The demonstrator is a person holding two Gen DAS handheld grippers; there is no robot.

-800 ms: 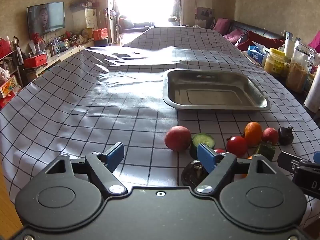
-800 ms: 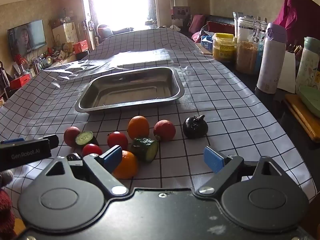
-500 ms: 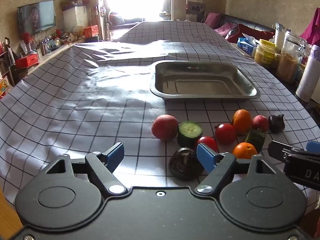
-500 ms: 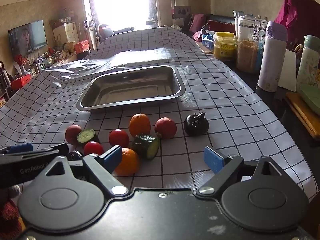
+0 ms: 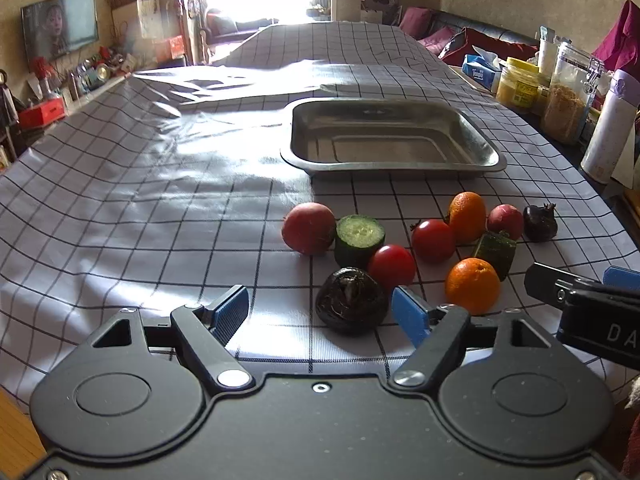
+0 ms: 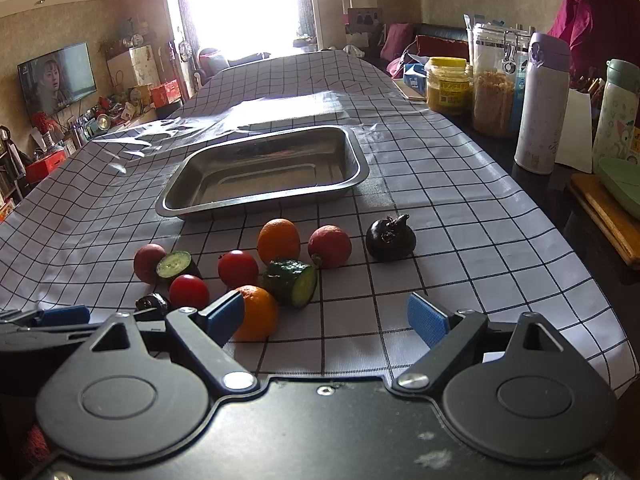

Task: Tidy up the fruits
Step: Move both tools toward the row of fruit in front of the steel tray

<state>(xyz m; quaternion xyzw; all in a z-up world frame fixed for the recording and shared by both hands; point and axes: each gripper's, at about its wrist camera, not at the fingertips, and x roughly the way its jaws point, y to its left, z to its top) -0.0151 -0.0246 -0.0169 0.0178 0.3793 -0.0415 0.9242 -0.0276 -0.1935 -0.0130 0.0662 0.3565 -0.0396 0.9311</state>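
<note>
- Left tongs (image 5: 320, 310): spread wide, blue pads apart, pinching nothing; they occupy the lower centre of the left wrist view, angled down at the counter (image 5: 160, 200).
- A dark, rough-skinned round fruit (image 5: 351, 301) lies on the cloth between the spread pads, closer to the right-hand pad; contact cannot be confirmed.
- Right tongs (image 6: 326, 316): spread wide, nothing pinched; bare checked cloth shows between the pads. The near orange (image 6: 256, 312) sits just behind the left-hand pad in the right wrist view.
- Fruit group, centre of both views, all on the counter: two red tomatoes (image 5: 392, 266) (image 5: 433, 239), a reddish round fruit (image 5: 309, 227) touching a cut cucumber piece (image 5: 359, 238), a second cucumber piece (image 6: 292, 282), a far orange (image 6: 279, 241), a smaller reddish fruit (image 6: 329, 246).
- A second dark fruit (image 6: 390, 239) sits apart, right of the group.
- Metal tray (image 6: 360, 168): above the fruit in frame, holding no fruit.
- Upper right of frame: jars (image 6: 447, 85) and a pale flask (image 6: 542, 104) stand along the counter edge.
- Upper left: a lit television (image 6: 58, 76) on the wall.
</note>
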